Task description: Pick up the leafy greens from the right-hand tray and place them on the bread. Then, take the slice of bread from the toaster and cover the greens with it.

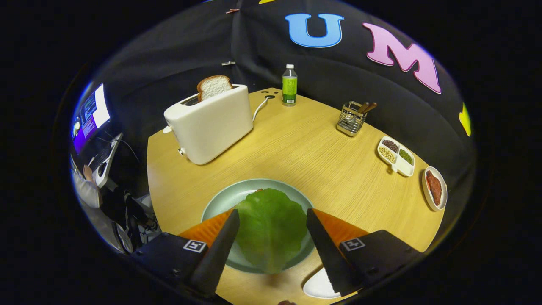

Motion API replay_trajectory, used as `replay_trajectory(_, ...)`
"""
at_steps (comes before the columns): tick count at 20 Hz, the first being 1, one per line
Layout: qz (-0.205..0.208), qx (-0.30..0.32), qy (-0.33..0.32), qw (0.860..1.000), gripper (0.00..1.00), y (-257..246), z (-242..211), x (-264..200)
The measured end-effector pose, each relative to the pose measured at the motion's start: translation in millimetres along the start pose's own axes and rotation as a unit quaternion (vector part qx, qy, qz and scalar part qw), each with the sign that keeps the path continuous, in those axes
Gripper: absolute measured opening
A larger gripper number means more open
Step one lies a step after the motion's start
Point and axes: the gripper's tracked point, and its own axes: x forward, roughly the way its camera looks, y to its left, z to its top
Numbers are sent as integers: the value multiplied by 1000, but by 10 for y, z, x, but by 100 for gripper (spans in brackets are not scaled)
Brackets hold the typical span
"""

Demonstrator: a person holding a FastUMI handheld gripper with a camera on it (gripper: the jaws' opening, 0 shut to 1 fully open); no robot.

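Observation:
A green lettuce leaf [271, 226] lies flat on a pale green plate [218, 203] near the table's front edge. It covers what is under it except a small brown edge [259, 190] at its far side. My gripper [271, 210] is open above the plate, one finger on each side of the leaf, and I cannot tell if they touch it. Beyond the plate to the left stands a white toaster [211, 125] with a slice of bread [214, 87] sticking up from its slot.
A white tray [317, 286] shows partly under the right finger. At the back stand a green bottle [289, 84] and a wire caddy [351, 118]. On the right sit a divided dish of beans [396, 156] and a plate with meat [435, 188]. Beside the table's left edge are a person and a monitor [91, 116].

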Motion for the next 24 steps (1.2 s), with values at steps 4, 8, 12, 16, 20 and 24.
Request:
replay_trajectory(4,-6,18,-33,999,97,-23,212,-164)
replay_trajectory(8,-10,21,-77,997,97,16,585,-398)
replay_trajectory(12,-13,-10,-131,991,96,164,1139,-632)
replay_trajectory(16,5,-41,-178,983,96,559,1705,-688)
replay_trajectory(20,28,-27,-181,983,96,992,2121,-401)
replay_trajectory(24,45,4,-165,985,96,1417,2342,73)
